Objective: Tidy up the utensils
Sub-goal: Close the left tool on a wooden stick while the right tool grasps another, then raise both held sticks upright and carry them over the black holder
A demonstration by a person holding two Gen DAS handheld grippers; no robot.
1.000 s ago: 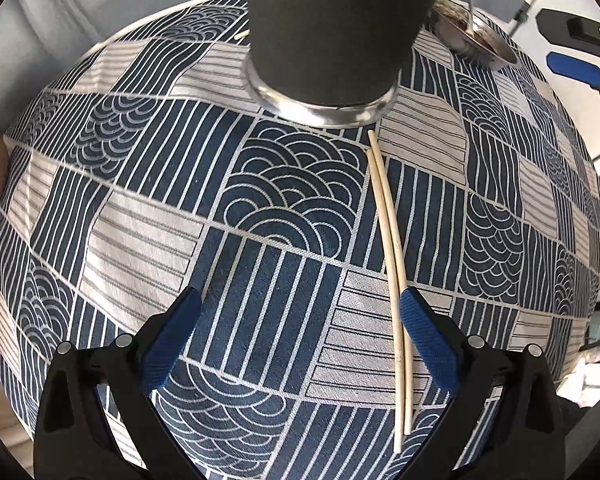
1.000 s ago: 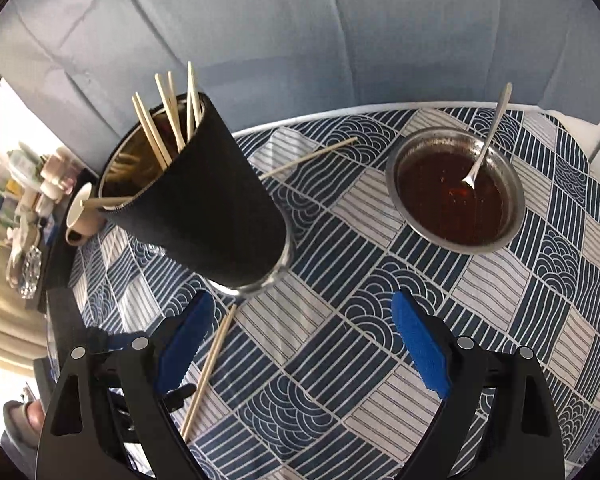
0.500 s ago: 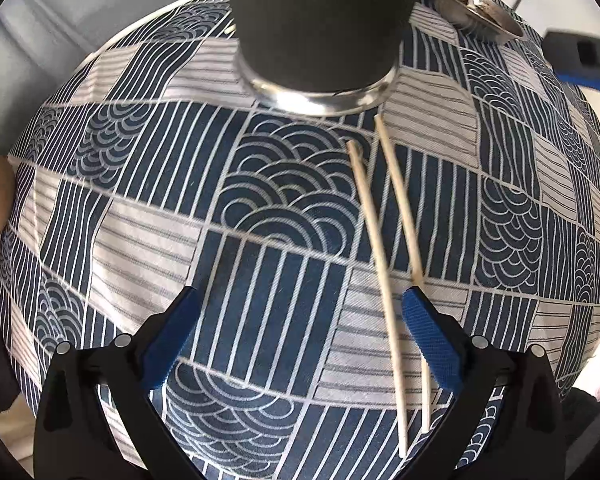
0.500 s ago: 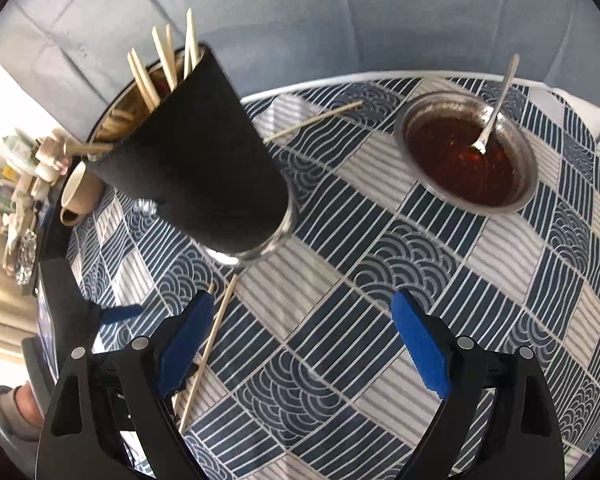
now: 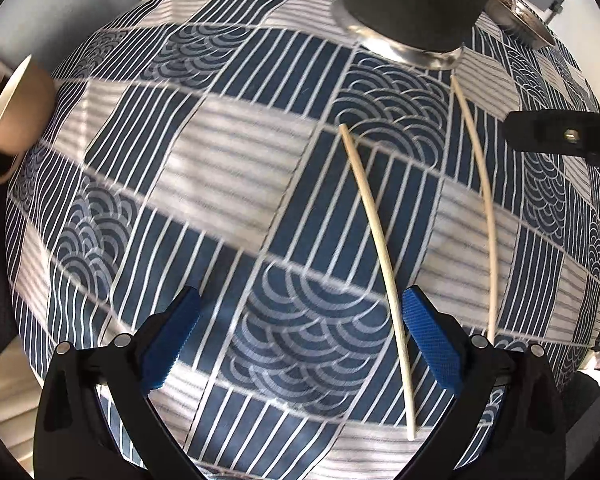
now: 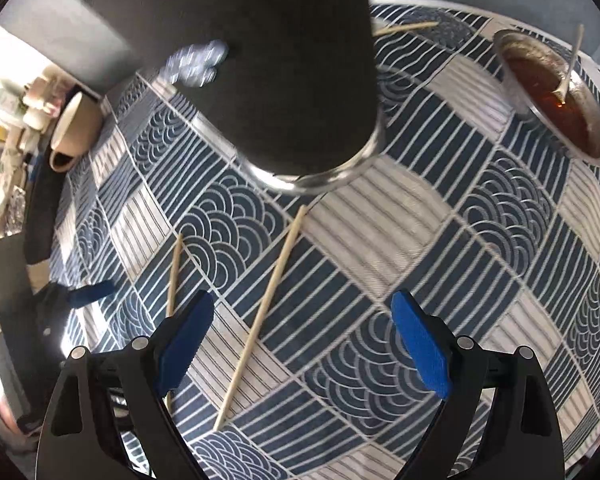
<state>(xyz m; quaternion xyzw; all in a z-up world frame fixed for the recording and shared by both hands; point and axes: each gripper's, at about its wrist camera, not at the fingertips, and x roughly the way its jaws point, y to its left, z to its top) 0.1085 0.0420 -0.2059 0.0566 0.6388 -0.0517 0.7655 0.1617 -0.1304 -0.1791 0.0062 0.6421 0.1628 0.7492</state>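
Both chopsticks now apart | left claw [image 5: 298, 340] wide, chopstick [image 5: 374, 240] at its 3 o'clock | right claw [image 6: 300, 340] wide, straddling second chopstick [image 6: 266, 304] | holder [image 6: 284, 72] at 12 o'clock awaits them

Left gripper [image 5: 300, 336] and right gripper [image 6: 303, 338] pointing down, jaws wide apart, nothing held between them.
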